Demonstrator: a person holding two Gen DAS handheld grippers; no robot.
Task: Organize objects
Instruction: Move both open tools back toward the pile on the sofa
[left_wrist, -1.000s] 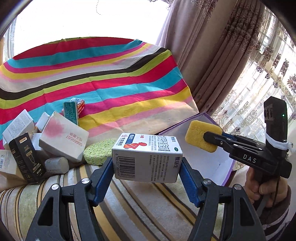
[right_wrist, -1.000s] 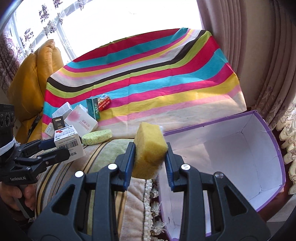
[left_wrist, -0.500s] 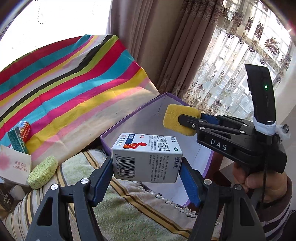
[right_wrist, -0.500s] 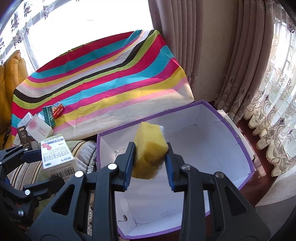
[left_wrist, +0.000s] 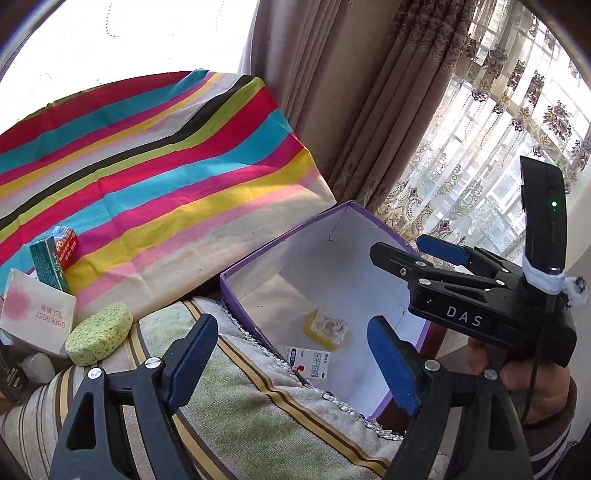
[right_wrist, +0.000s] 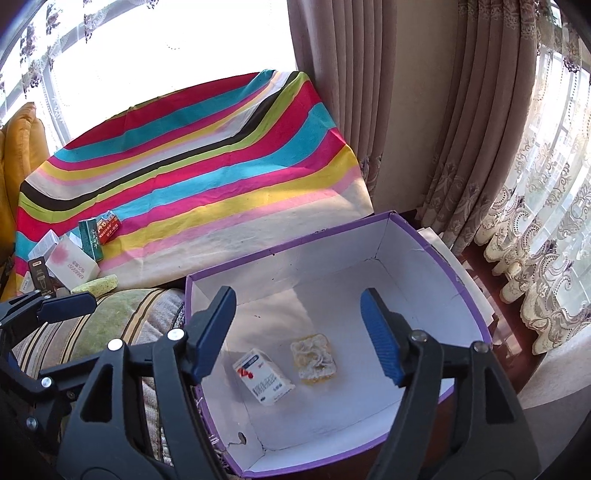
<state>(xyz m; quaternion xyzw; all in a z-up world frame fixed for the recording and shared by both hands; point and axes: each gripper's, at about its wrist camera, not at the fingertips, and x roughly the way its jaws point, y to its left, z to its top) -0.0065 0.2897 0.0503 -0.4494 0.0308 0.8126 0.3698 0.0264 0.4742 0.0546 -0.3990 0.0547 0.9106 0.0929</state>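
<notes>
Our right gripper (right_wrist: 299, 332) hangs over the purple box (right_wrist: 476, 314), its fingers (right_wrist: 212, 334) having just spread wide with nothing between them, since the yellow sponge (right_wrist: 314, 356) now lies on the box floor. Our left gripper (left_wrist: 295, 360) has likewise just been opening and is empty; its white carton (right_wrist: 264, 376) lies just beside the sponge. The green sponge (left_wrist: 99, 333) and other cartons wait on the sofa for later trips.

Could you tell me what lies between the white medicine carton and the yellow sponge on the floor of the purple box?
Nothing: in the right wrist view, only a bare strip of the purple box's white floor separates the white medicine carton from the yellow sponge.
</notes>
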